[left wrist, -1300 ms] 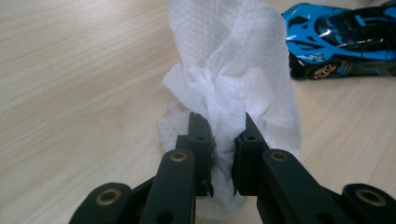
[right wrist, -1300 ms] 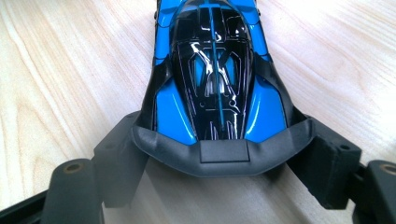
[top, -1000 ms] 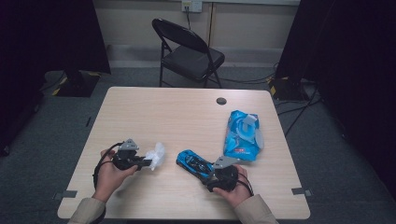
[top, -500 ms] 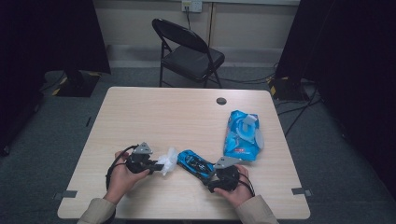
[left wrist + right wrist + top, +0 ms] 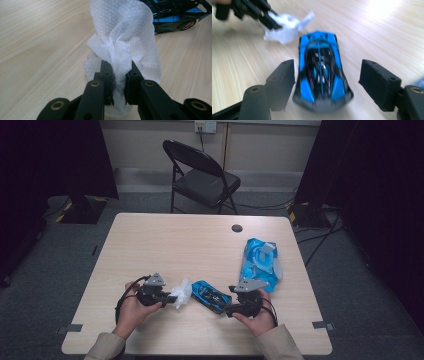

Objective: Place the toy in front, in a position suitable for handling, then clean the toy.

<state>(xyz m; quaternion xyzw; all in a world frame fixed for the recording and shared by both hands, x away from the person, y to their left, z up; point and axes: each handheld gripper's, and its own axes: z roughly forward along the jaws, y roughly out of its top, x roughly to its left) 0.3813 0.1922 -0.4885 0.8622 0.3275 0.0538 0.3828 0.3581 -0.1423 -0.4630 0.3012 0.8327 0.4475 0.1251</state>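
A white wipe (image 5: 181,293) is being pinched in the left gripper (image 5: 172,298), whose jaws are clamped on its bunched middle, and it is being held just beside the nose of the blue toy car (image 5: 211,296) without clear contact. The wiping is judged as not yet begun. The car is being straddled by the right gripper (image 5: 326,82), whose jaws have just been closing a little yet are standing spread, clear of its sides. Open tabletop (image 5: 190,240) is being left beyond; the wipe packet (image 5: 260,262) is lying near the right edge.
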